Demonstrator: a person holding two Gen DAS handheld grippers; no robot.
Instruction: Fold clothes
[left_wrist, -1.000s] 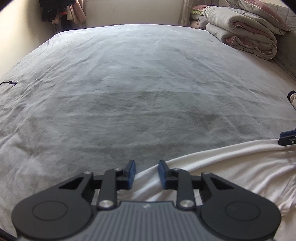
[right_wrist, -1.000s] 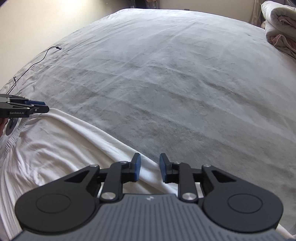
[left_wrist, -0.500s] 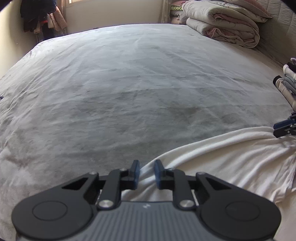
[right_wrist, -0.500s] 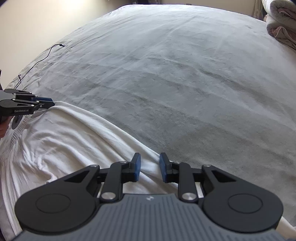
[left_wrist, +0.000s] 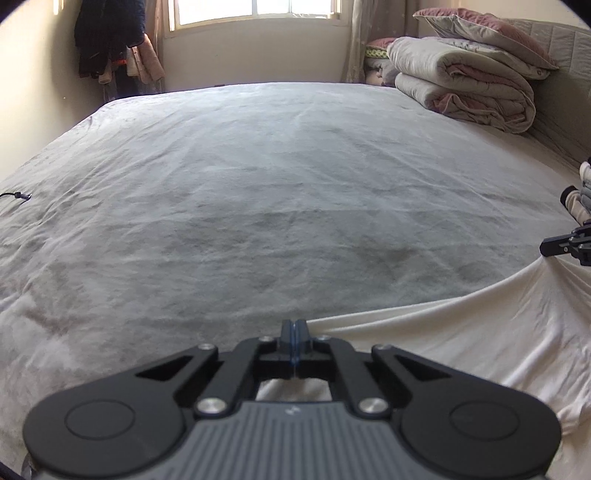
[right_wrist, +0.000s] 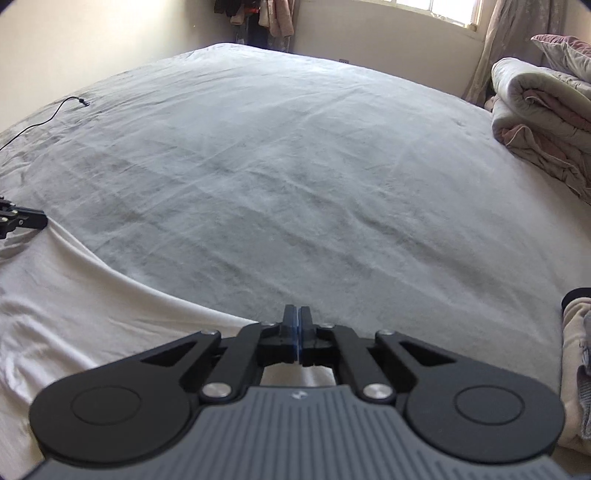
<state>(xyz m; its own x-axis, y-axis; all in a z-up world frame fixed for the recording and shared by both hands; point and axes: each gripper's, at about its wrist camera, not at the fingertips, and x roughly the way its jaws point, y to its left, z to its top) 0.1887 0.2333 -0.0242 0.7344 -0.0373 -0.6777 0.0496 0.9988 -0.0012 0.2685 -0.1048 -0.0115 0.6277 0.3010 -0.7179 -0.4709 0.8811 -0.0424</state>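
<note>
- A wide bed covered by a grey, faintly creased sheet (left_wrist: 280, 192) is seen to fill both wrist views.
- A thin black cable (right_wrist: 55, 110) is laid on the sheet near its left edge.
- Dark and pink clothes hung in the far corner (left_wrist: 110, 40) are seen beside a bright window (left_wrist: 255, 11).
- A white, soft, wrinkled garment (left_wrist: 461, 332) is spread over the near part of the bed; its upper edge is drawn into a sagging line between the two tools.
- The left tool (left_wrist: 294, 332), black with blue pads, is seen fully closed, its pads pressed together on the left end of the garment's edge; white cloth is visible beneath its fingers.
- The same left tool is seen from the right wrist view at the far left, at the raised corner of the white cloth.
- The right tool (right_wrist: 296, 326), of the same make, is likewise closed, pinching the right end of the garment's edge, with white cloth visible under its linkage.
- In the left wrist view the right tool is seen at the right edge, where the cloth is pulled up into a point.
- A folded beige and pink quilt (left_wrist: 465, 88) is stacked at the right, by the headboard, with a grey and pink pillow (left_wrist: 484, 26) laid on top.
- A pile of pale folded clothes (right_wrist: 578, 350) is partly visible at the right edge of the bed.
</note>
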